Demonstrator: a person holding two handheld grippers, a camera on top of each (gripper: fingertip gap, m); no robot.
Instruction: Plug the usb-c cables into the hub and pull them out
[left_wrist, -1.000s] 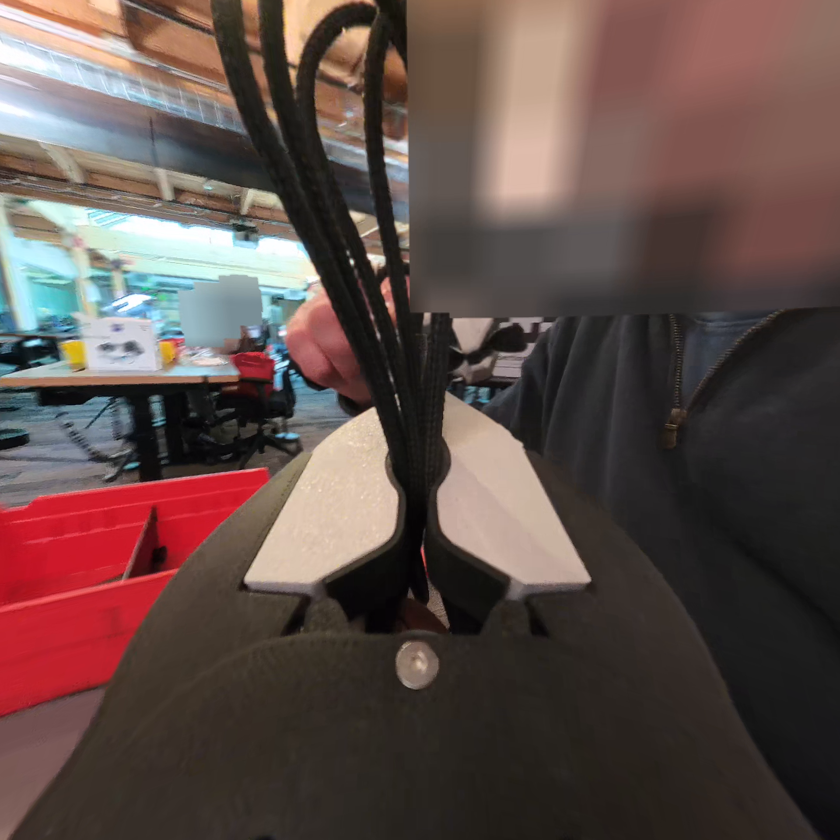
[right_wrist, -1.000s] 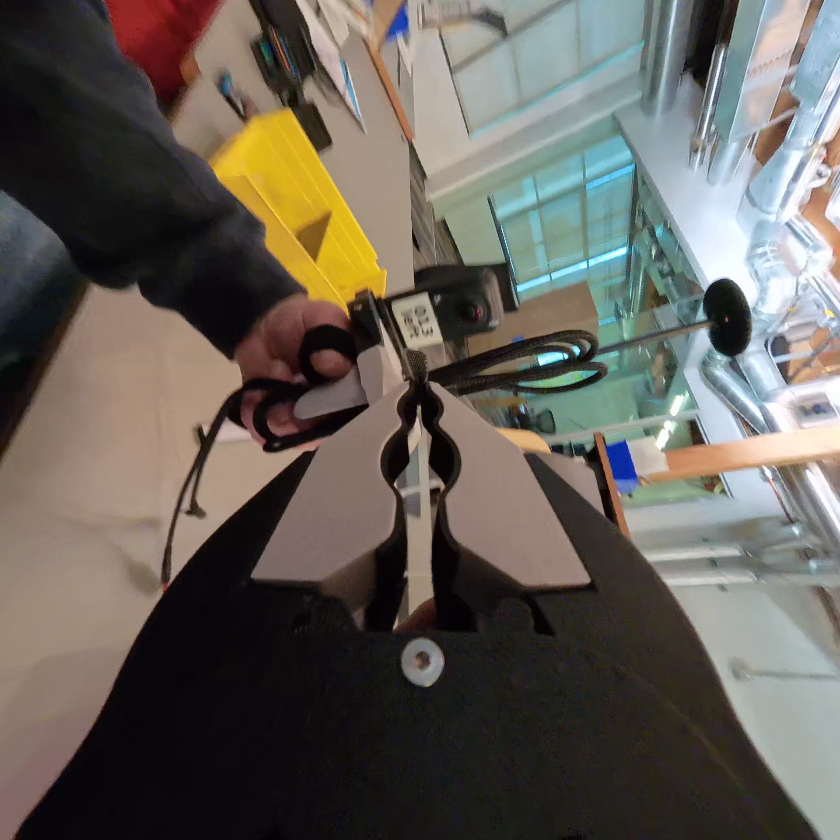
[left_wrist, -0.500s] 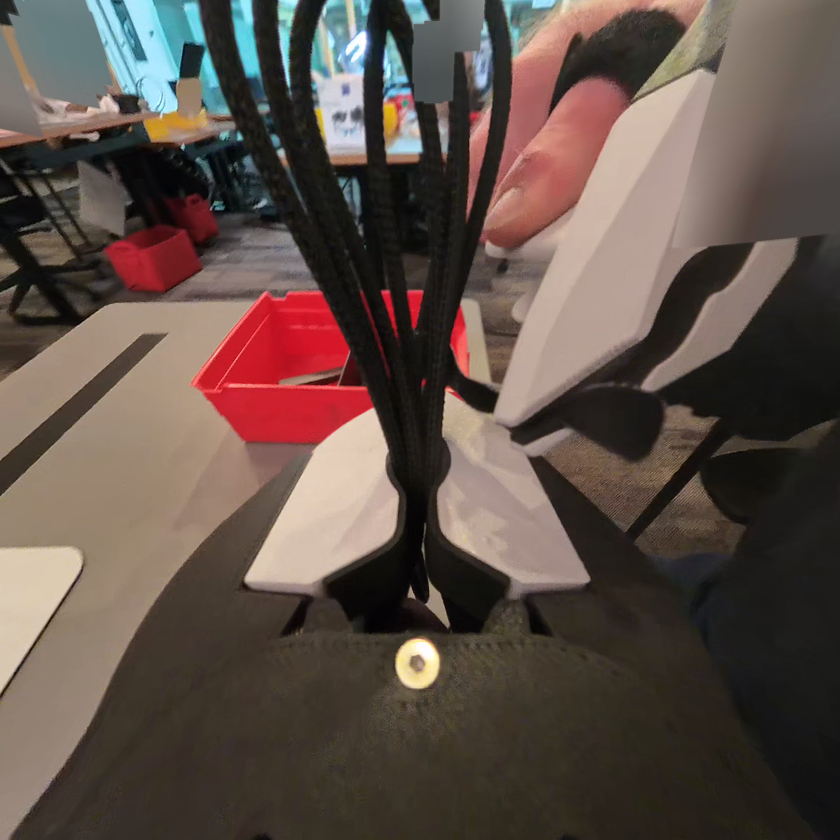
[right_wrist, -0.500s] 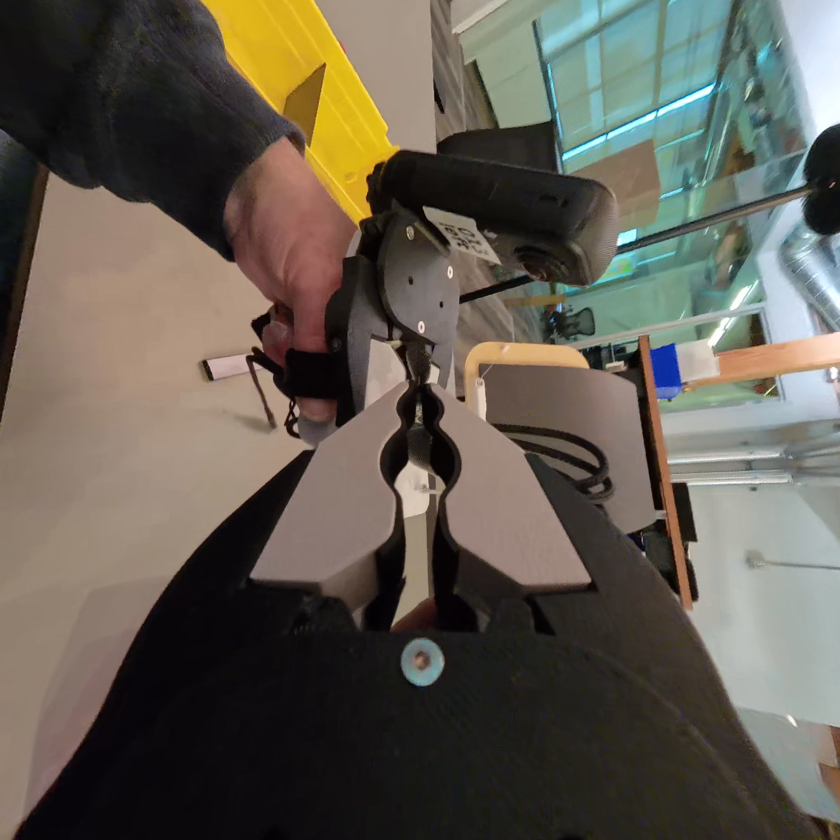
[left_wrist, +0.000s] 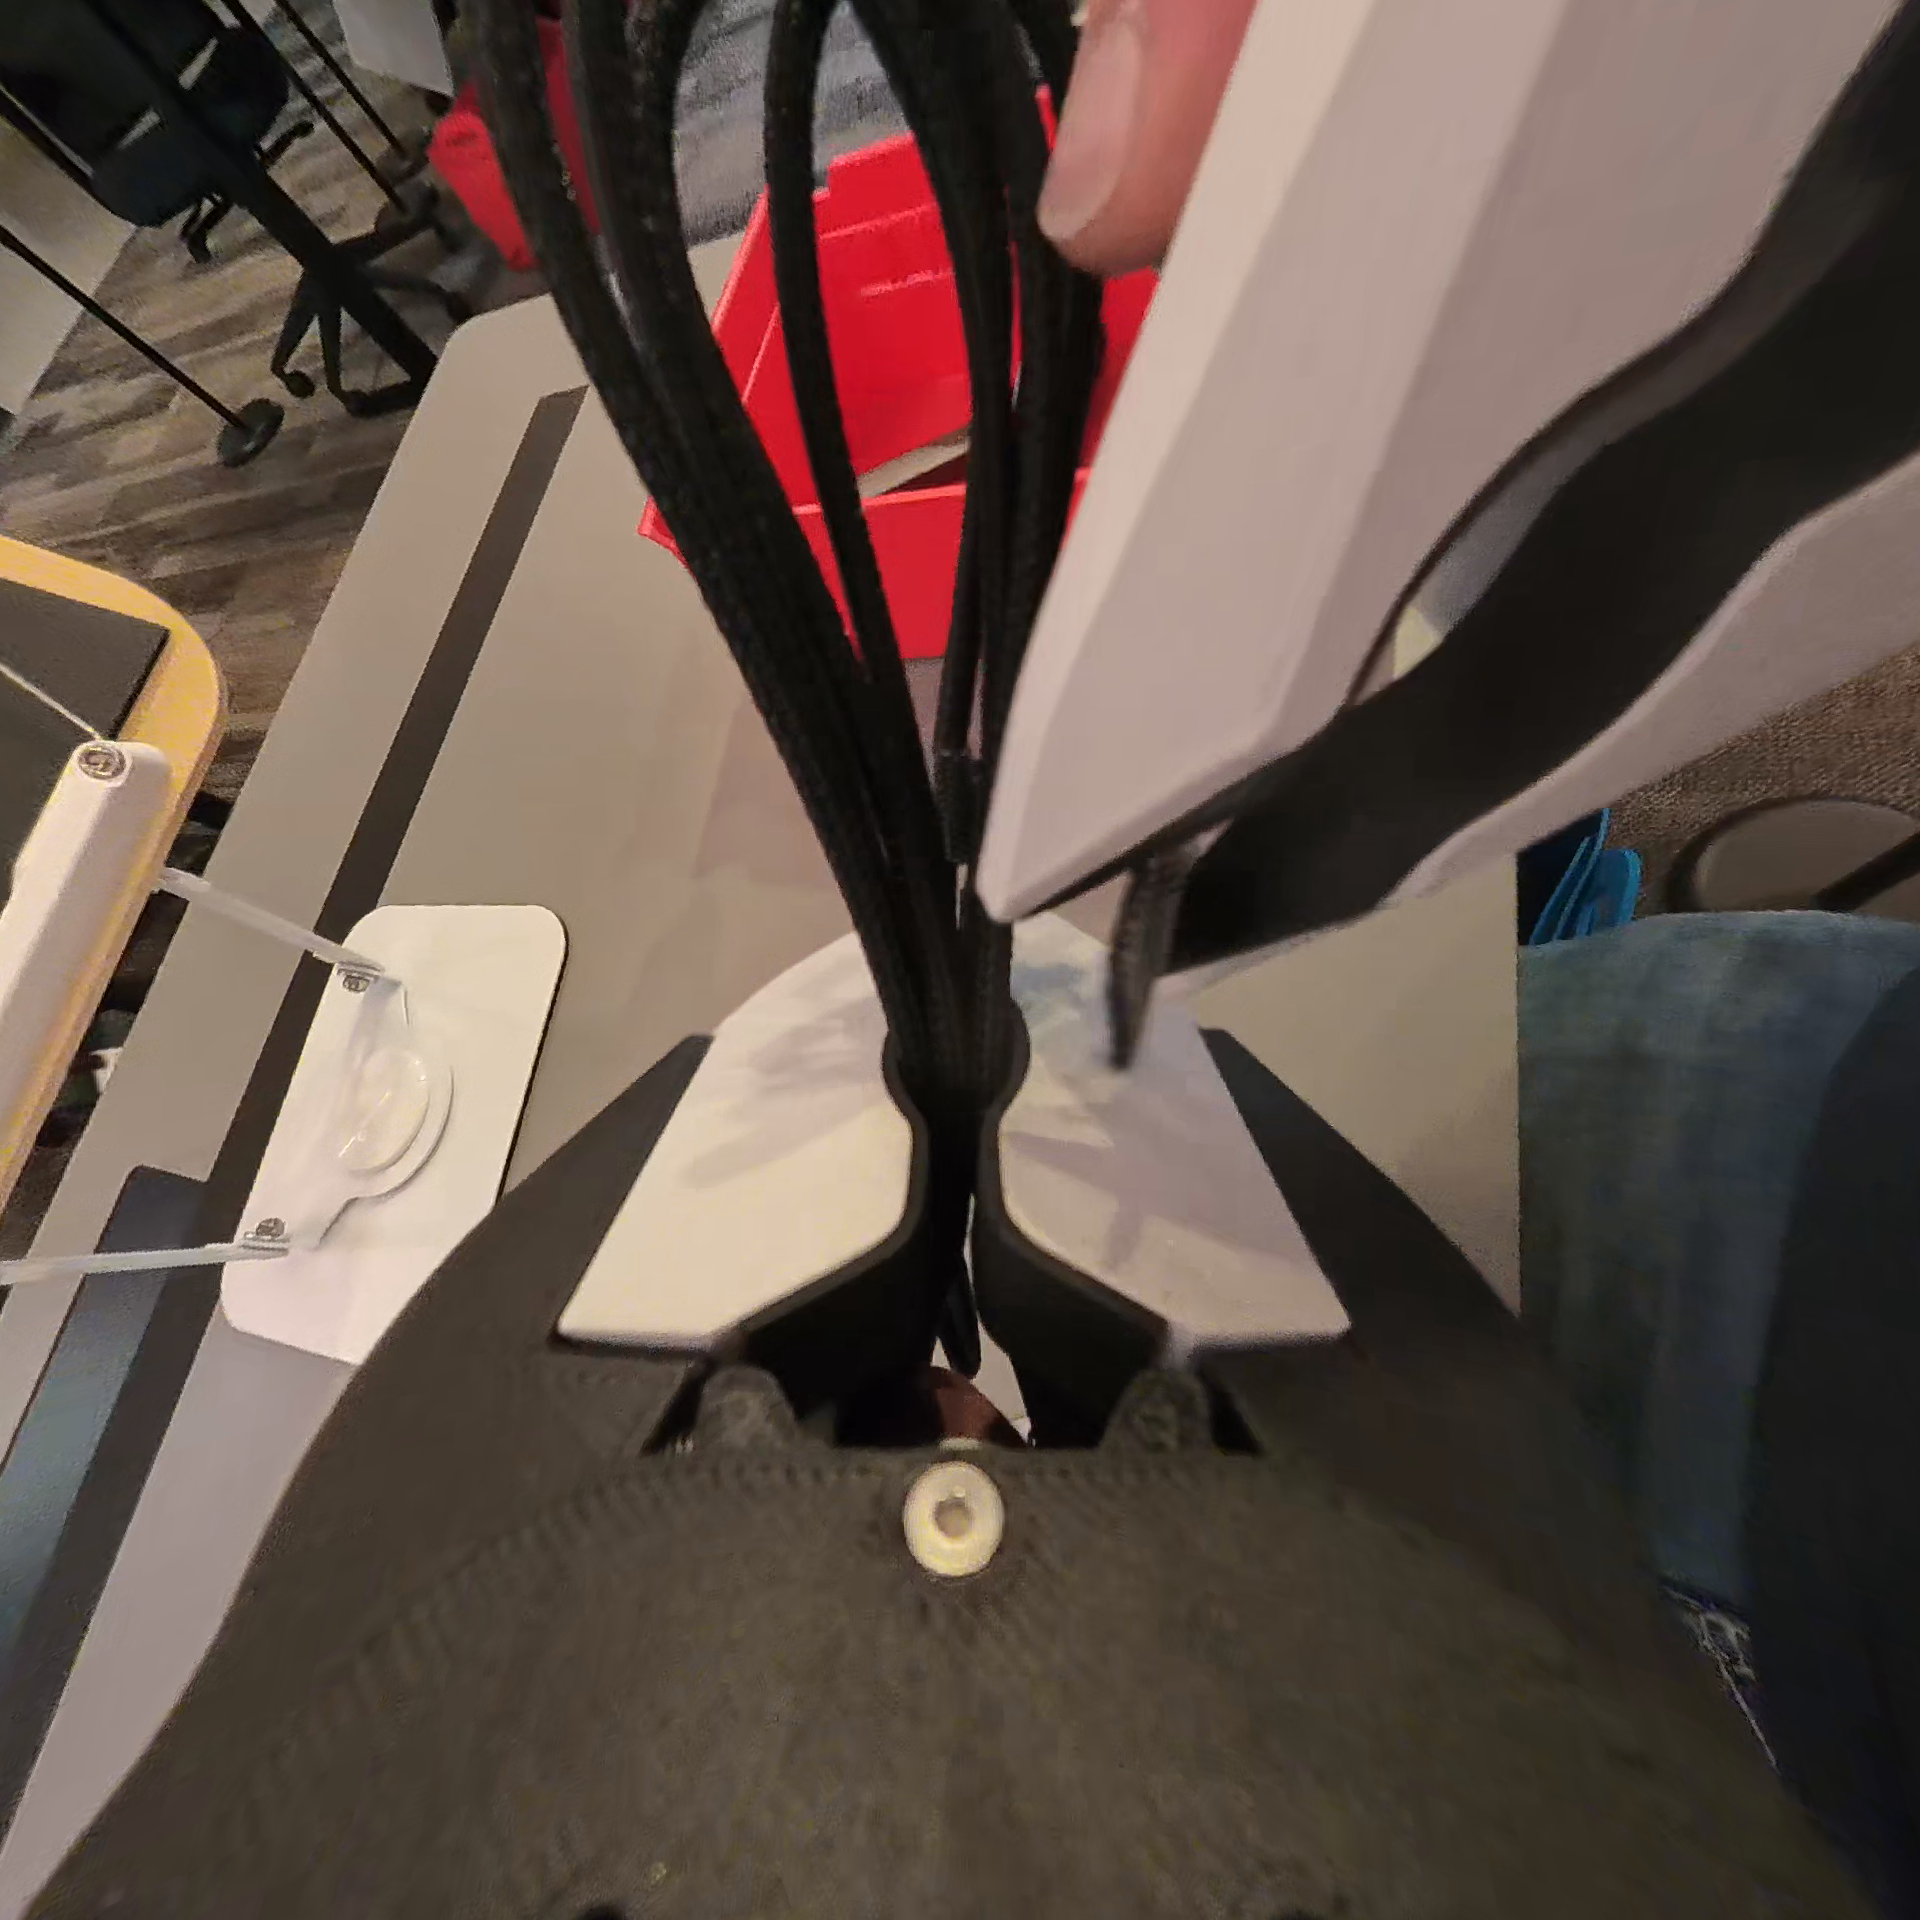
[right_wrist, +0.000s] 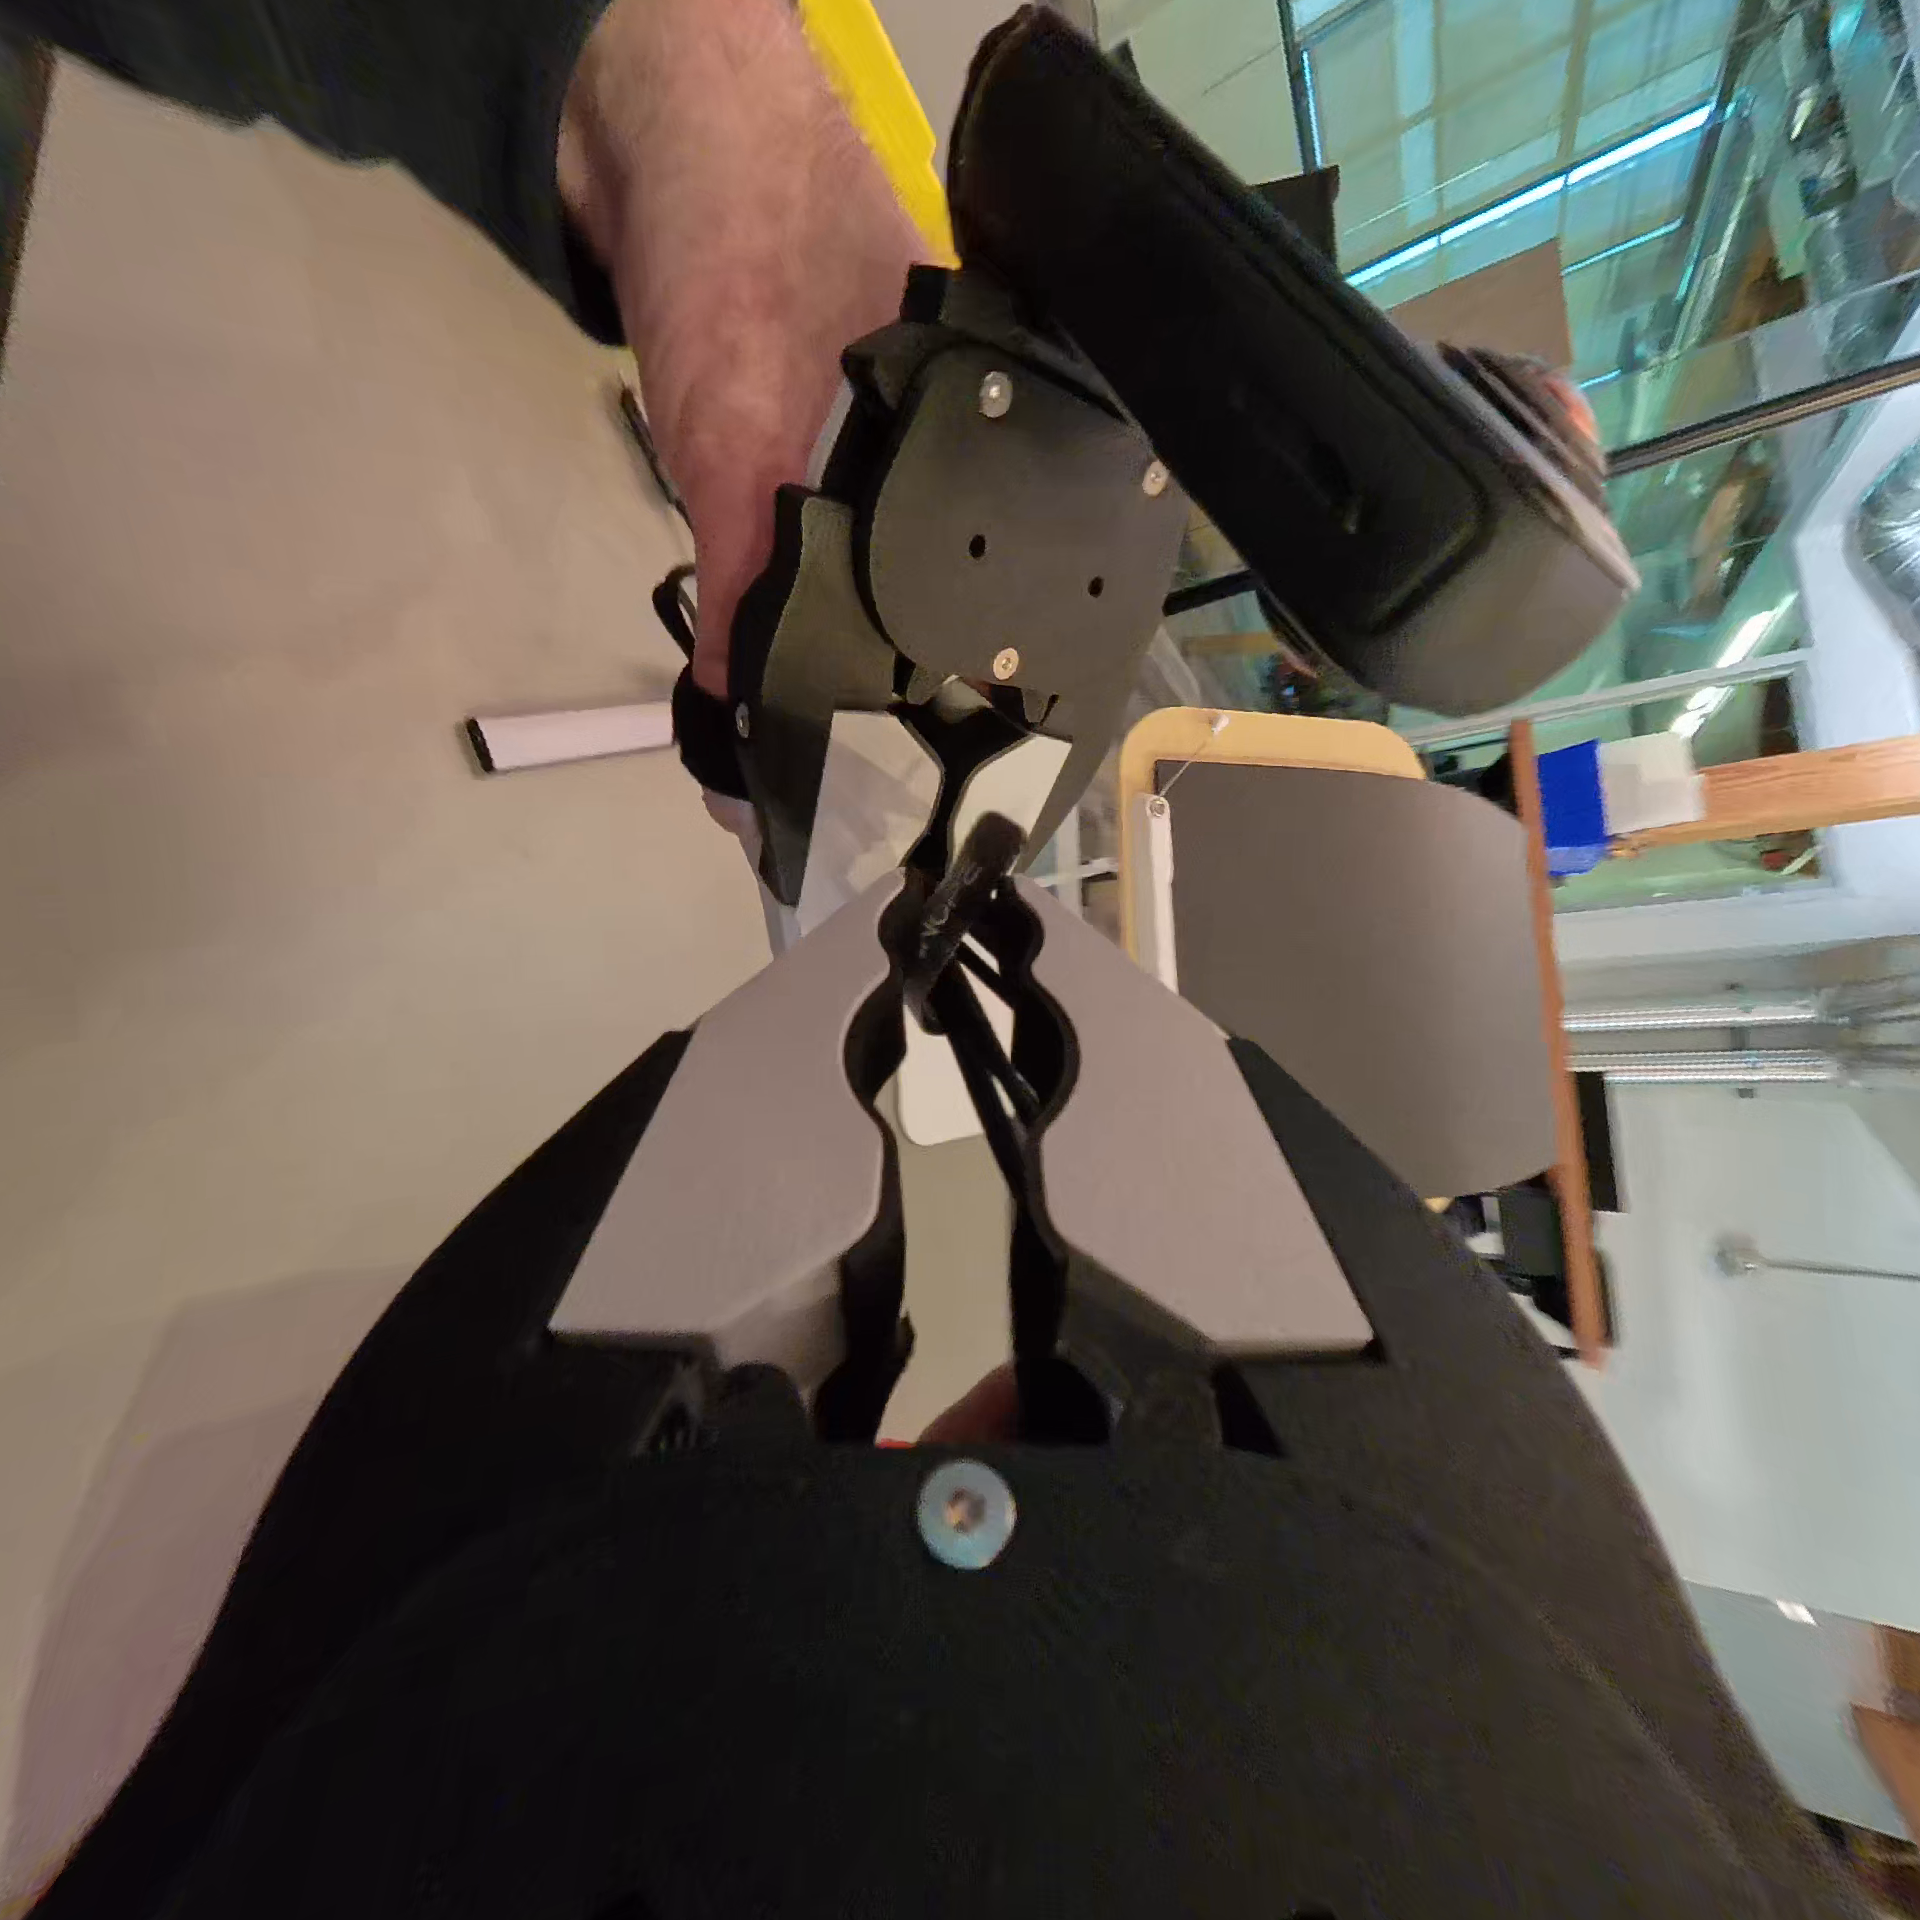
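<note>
My left gripper (left_wrist: 951, 1049) is shut on a bundle of black braided usb-c cables (left_wrist: 831, 582) that loops up out of the left wrist view. My right gripper (right_wrist: 961, 894) meets it tip to tip and also shows in the left wrist view (left_wrist: 1143, 914), coming in from the upper right. Its tips pinch one black cable end (right_wrist: 966, 883), which hangs from them in the left wrist view (left_wrist: 1132, 966). A silver bar-shaped hub (right_wrist: 566, 738) lies on the grey table (right_wrist: 260, 831), behind the hand holding the left gripper (right_wrist: 997, 582).
A red bin (left_wrist: 904, 416) stands on the table behind the cables. A white plate with a clear mount (left_wrist: 395, 1122) lies at left, tied to a white bar (left_wrist: 62, 914). A wood-rimmed dark board (right_wrist: 1330, 935) and a yellow bin (right_wrist: 883, 135) stand further off. A person's leg (left_wrist: 1683, 1195) is at right. Left tips to right tips: about 7 centimetres.
The left gripper has tilted down toward the table with the bundle. The two grippers have closed in on each other, and the right gripper's tips now pinch one cable end.
</note>
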